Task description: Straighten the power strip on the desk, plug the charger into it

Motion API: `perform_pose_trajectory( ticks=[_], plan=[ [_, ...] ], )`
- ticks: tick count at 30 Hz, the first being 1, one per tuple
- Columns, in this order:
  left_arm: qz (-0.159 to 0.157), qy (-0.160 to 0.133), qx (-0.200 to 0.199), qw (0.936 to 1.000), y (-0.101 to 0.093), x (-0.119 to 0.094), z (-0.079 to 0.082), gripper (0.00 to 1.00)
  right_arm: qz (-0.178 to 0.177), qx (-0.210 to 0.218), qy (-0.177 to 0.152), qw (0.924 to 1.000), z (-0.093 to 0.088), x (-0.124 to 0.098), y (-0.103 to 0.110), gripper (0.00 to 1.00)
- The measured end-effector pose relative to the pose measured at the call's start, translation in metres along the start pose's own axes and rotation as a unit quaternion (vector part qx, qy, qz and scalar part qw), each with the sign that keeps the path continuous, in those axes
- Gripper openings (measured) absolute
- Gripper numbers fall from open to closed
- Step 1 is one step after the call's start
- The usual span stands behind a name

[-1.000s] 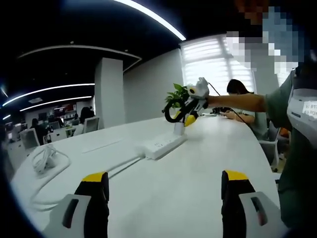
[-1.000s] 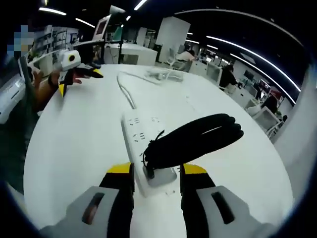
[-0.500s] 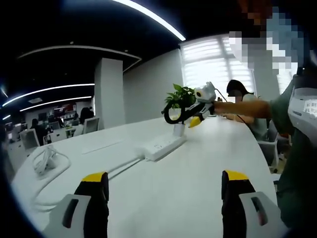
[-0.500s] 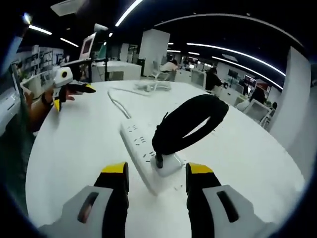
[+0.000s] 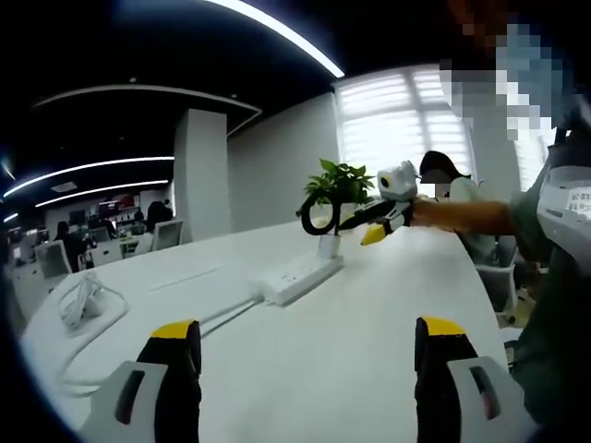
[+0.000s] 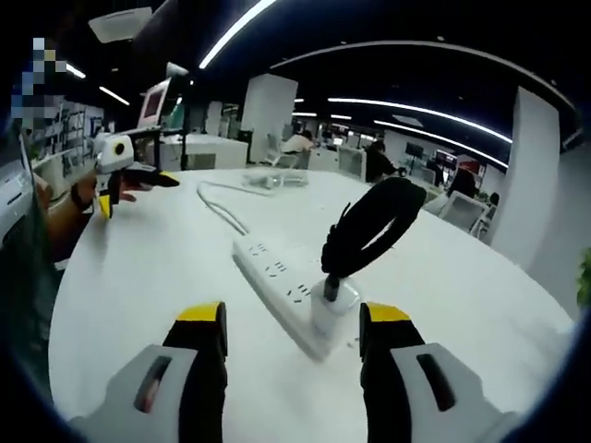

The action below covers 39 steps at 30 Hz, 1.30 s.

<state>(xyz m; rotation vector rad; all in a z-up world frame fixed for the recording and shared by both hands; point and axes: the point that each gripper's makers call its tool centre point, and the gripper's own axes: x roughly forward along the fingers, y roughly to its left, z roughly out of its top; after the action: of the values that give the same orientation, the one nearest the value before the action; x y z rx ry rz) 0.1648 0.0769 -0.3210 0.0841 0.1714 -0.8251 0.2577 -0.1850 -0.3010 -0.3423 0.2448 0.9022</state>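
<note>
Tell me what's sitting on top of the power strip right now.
A white charger stands plugged in at the near end of the power strip, its black coiled cable looping up. The sockets beneath it are covered; the others are free.

Left gripper (image 5: 305, 355) hangs over the white desk (image 5: 369, 314), jaws wide apart and empty. Farther off lies the strip (image 5: 297, 280), charger (image 5: 327, 245) upright at its far end under a black cable loop (image 5: 317, 214). Right gripper (image 5: 380, 212) is in the air just beside the loop
</note>
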Motion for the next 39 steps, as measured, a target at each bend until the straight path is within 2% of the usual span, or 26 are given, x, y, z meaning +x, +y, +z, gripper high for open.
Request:
perform_pose_trajectory(
  ticks=[5, 12, 15, 18, 27, 31, 34, 37, 39],
  plan=[
    [-0.002, -0.006, -0.003, 1.0, -0.004, 0.0, 0.002, 0.99, -0.009, -0.006, 0.002, 0.9999, -0.001, -0.003, 0.011, 0.62],
    [0.002, -0.009, -0.011, 0.9999, -0.002, 0.001, 0.002, 0.99, -0.008, 0.027, -0.017, 0.9994, -0.005, -0.009, 0.026, 0.64],
    [-0.001, -0.01, -0.014, 0.9999, -0.004, 0.002, 0.001, 0.99, -0.023, 0.023, -0.021, 0.9993, -0.006, -0.012, 0.025, 0.69],
    [-0.007, -0.014, -0.016, 0.9998, -0.007, 0.002, 0.002, 0.99, -0.028, 0.043, -0.04, 0.9979, -0.002, -0.016, 0.027, 0.69],
    [-0.014, -0.008, -0.013, 0.9998, -0.01, 0.004, 0.001, 0.99, -0.055, 0.049, -0.058, 0.9956, 0.0, -0.031, 0.026, 0.72],
    [-0.029, 0.005, -0.006, 0.9996, -0.018, 0.011, -0.004, 0.99, -0.06, 0.045, -0.054, 0.9957, -0.006, -0.035, 0.03, 0.75],
    [-0.042, 0.0, -0.004, 0.9991, -0.023, 0.014, -0.001, 0.99, -0.065, 0.046, -0.054, 0.9954, -0.009, -0.037, 0.033, 0.78],
    [-0.043, 0.001, -0.002, 0.9991, -0.024, 0.017, 0.001, 0.99, -0.07, 0.047, -0.053, 0.995, -0.013, -0.038, 0.034, 0.84],
    [-0.042, 0.002, -0.001, 0.9991, -0.023, 0.017, 0.002, 0.99, -0.071, 0.049, -0.053, 0.9949, -0.013, -0.039, 0.035, 0.85]
  ],
)
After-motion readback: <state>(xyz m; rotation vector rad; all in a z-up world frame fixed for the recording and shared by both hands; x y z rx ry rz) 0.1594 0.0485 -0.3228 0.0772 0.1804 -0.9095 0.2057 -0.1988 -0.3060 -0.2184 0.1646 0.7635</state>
